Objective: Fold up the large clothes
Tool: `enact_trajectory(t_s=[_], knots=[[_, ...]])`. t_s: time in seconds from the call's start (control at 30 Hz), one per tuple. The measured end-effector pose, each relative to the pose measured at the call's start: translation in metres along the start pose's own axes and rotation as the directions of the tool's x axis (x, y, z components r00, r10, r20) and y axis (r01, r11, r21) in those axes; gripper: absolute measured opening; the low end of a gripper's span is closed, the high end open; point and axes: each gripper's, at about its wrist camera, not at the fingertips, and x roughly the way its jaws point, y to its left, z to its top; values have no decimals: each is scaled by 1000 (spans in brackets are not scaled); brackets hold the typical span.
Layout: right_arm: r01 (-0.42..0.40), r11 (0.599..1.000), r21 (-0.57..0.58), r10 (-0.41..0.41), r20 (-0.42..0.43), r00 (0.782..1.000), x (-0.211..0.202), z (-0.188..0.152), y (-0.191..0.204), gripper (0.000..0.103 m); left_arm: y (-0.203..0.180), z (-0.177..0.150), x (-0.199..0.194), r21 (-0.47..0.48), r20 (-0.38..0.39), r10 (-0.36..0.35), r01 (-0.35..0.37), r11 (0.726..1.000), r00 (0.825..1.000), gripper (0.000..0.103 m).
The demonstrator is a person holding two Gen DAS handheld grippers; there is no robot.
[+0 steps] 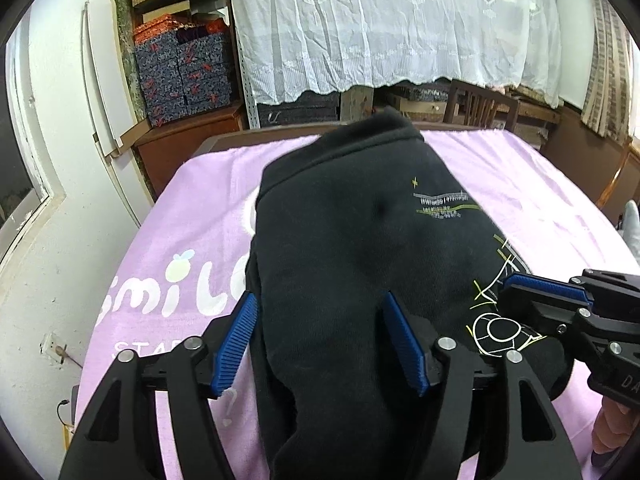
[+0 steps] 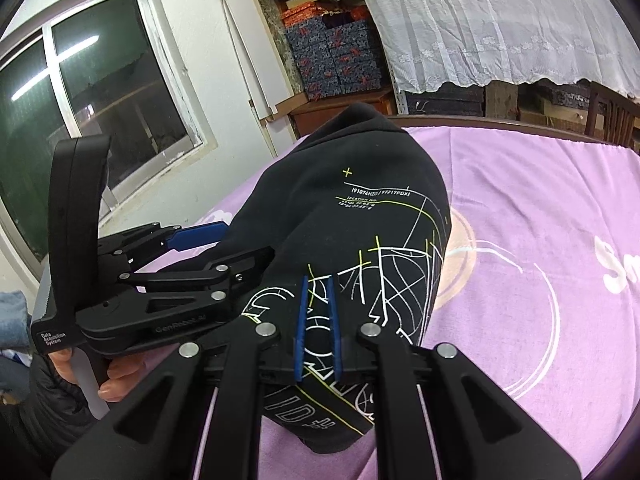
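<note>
A black sweatshirt (image 1: 348, 240) with white and yellow line prints lies bunched and folded on a purple blanket (image 1: 192, 216). My left gripper (image 1: 320, 312) holds a thick bundle of the sweatshirt between its blue pads, with the jaws wide around it. My right gripper (image 2: 318, 296) is shut on the printed part of the sweatshirt (image 2: 360, 232), near its front edge. In the right wrist view the left gripper (image 2: 224, 248) is at the left, on the same garment. In the left wrist view the right gripper (image 1: 520, 292) reaches in from the right.
The purple blanket (image 2: 540, 208) covers a table with a wooden rim. Behind it stand stacked patterned boxes (image 1: 184, 76), a wooden cabinet (image 1: 188, 136), a white lace cloth (image 1: 392, 24) and a wooden chair (image 1: 480, 104). A window (image 2: 80, 120) and white wall are at the left.
</note>
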Motion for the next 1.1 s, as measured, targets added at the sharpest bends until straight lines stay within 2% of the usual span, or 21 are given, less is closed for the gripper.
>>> enact_trajectory(t_s=[0.13,0.2,0.27,0.47,0.63,0.77,0.93,1.1], knots=[[-30,999,34,29,15,999,-8,2,-4,24,0,3,-9,-8,31,8,-8,1000,999,70],[-29,999,32,28,30,999,-13,3,-3,44,-1,4,-11,-6,39,14,-14,1000,999,71],[-7,1000,24,5,46,999,-18,3,-2,54,-2,5,-13,-5,44,13,-13,1000,999,71],[-12,995,98,7,52,999,-21,4,-15,61,-2,5,-13,-6,44,19,-19,1000,999,75],[18,991,132,-16,-12,1000,-6,-2,-24,61,-6,2,2,10,-16,24,-24,1000,1000,75],[15,990,144,-12,-23,1000,1,-5,-26,68,0,1,10,-17,-51,5,-6,1000,999,76],[13,987,159,-9,-23,1000,2,-6,-30,73,1,0,9,-15,-42,10,-11,1000,999,77],[-1,983,185,6,-23,1000,0,-5,-36,76,3,3,6,-23,-36,10,-10,1000,999,83]])
